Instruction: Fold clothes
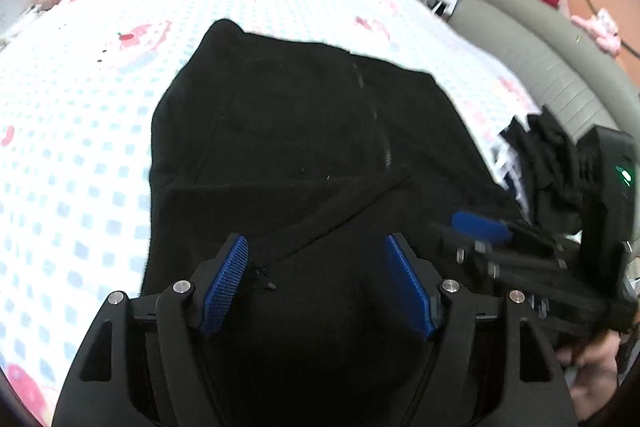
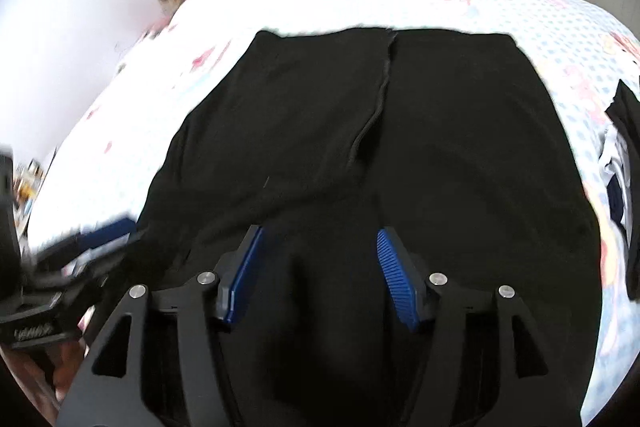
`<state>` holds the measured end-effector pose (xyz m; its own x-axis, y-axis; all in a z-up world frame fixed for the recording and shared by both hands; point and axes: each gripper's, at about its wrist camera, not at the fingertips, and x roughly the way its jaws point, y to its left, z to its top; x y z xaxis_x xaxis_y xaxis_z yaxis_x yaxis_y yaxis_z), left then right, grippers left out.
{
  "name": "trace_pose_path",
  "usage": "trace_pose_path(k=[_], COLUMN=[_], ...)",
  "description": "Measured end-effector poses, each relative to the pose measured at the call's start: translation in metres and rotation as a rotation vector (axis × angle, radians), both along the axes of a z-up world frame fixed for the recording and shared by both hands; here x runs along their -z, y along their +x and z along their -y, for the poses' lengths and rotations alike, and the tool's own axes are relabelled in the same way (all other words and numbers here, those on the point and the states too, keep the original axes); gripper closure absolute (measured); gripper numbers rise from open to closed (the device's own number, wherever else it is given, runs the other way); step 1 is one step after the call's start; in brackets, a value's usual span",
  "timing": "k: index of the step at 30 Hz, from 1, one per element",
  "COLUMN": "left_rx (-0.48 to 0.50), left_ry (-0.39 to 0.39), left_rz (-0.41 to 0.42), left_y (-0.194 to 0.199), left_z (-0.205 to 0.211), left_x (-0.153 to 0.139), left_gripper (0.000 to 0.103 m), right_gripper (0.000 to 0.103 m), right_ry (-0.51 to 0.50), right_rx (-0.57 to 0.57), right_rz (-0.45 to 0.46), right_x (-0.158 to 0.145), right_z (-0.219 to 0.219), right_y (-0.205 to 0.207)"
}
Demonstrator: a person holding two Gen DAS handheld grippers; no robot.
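A black zip-front garment [image 1: 280,131] lies spread flat on the bed, its zipper [image 2: 380,99] running down the middle. In the left wrist view my left gripper [image 1: 316,242] hovers over the garment's near edge, open, with only the flat fabric beneath its blue pads [image 1: 226,279]. My right gripper [image 2: 320,233] stands over the near edge too, a little to the right, also open with nothing clamped. It shows again as a dark body with one blue pad, the right gripper [image 1: 484,227]. The left gripper [image 2: 88,243] is a blurred shape at the left of the right wrist view.
The bed sheet [image 1: 80,131] is white with blue checks and pink prints. A pile of dark and white clothes [image 1: 548,155] sits at the bed's right edge. Beyond it runs a grey padded headboard [image 1: 532,43]. A hand [image 1: 592,367] holds the right gripper. Doors and shelves stand past the far edge.
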<state>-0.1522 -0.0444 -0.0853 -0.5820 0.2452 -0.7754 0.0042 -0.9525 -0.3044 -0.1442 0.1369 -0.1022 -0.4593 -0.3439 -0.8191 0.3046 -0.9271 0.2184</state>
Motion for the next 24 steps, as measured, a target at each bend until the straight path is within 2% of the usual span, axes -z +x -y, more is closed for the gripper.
trace_pose_path(k=[5, 9, 16, 17, 18, 21, 24], left_rx=[-0.01, -0.007, 0.021, 0.013, 0.004, -0.028, -0.117], left_ry=[-0.007, -0.008, -0.035, -0.029, -0.026, -0.023, 0.021], left_rz=[0.085, 0.102, 0.093, 0.095, 0.095, 0.082, 0.004], left_y=[0.005, 0.008, 0.029, 0.036, 0.042, 0.059, 0.08], left_z=[0.0, 0.0, 0.001, 0.004, 0.005, 0.003, 0.009], left_x=[0.031, 0.048, 0.042, 0.04, 0.039, 0.037, 0.027], left_gripper=[0.03, 0.03, 0.032, 0.032, 0.032, 0.032, 0.032], right_gripper=[0.043, 0.041, 0.041, 0.041, 0.036, 0.035, 0.033], right_ry=[0.04, 0.072, 0.118, 0.132, 0.136, 0.144, 0.129], right_rx=[0.005, -0.004, -0.016, 0.004, 0.025, 0.083, 0.113], right_rz=[0.037, 0.017, 0.026, 0.029, 0.044, 0.087, 0.091], right_x=[0.023, 0.041, 0.038, 0.037, 0.039, 0.042, 0.037], right_z=[0.003, 0.003, 0.01, 0.006, -0.002, -0.029, -0.055], right_y=[0.012, 0.015, 0.008, 0.009, 0.01, 0.02, 0.042])
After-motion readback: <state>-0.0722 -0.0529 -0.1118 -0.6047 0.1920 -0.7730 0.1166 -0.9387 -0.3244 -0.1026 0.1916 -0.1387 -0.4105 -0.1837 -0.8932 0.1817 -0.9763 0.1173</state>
